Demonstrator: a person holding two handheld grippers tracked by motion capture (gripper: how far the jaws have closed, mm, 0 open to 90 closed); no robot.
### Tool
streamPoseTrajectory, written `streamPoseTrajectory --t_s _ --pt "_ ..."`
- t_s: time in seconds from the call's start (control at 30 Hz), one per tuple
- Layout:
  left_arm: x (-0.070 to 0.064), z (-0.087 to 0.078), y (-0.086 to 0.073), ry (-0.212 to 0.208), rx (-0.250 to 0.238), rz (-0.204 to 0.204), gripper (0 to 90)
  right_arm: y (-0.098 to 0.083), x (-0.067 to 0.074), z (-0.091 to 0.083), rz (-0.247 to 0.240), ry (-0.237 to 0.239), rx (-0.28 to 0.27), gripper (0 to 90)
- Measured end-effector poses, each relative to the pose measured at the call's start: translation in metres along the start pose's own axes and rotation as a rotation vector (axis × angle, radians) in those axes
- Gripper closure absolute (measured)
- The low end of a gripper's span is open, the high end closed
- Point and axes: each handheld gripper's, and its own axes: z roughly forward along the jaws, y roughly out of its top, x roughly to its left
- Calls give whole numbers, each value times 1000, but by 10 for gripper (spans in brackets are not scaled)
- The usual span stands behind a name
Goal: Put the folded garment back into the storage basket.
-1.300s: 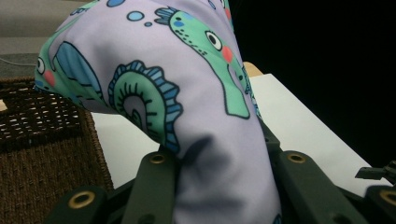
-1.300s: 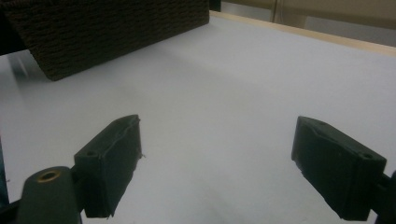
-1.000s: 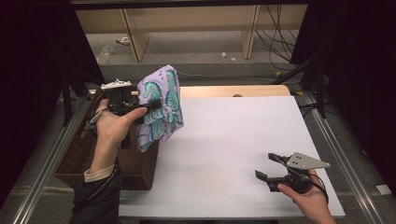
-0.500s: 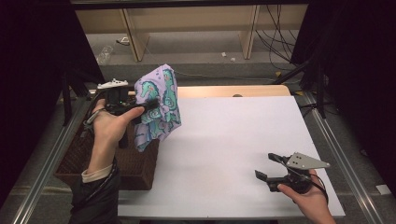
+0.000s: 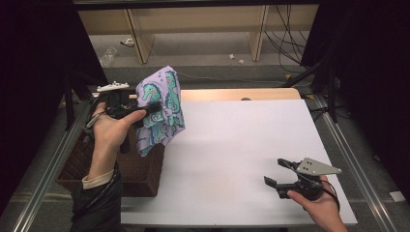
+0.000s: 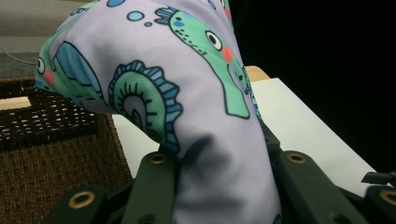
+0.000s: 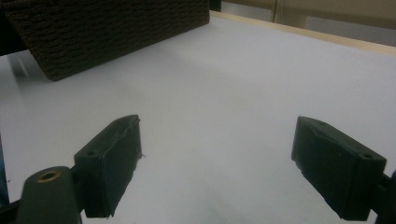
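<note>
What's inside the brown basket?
The dark brown woven wicker basket has its opening hidden by the hand and forearm and by the lilac seahorse-print cloth hanging over it, so its contents cannot be seen.

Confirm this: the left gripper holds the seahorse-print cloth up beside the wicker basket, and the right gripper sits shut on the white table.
One detail is wrong: the right gripper is not shut. The right gripper view shows its jaws standing wide apart with nothing between them, over the white table. The rest stands: the left gripper holds the seahorse-print cloth up beside the wicker basket.
</note>
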Motion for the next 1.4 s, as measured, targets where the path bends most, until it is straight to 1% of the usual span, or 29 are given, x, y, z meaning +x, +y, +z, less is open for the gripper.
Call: streamPoseTrajectory --t_s 0.53,0.63,0.77,1.13,1.4 --pt "8 -7 1 18 -19 -19 683 0 0 -1 -1 -3 6 169" --pt "10 -8 1 19 -21 -25 683 0 0 0 0 -1 -3 169" --pt "11 -10 2 27 -25 -26 683 0 0 -1 -3 -4 6 168" --pt "12 -10 1 32 -20 -24 683 0 0 -1 -2 -2 4 168" --pt "16 -12 1 37 -24 -36 683 0 0 0 -1 -2 4 168"
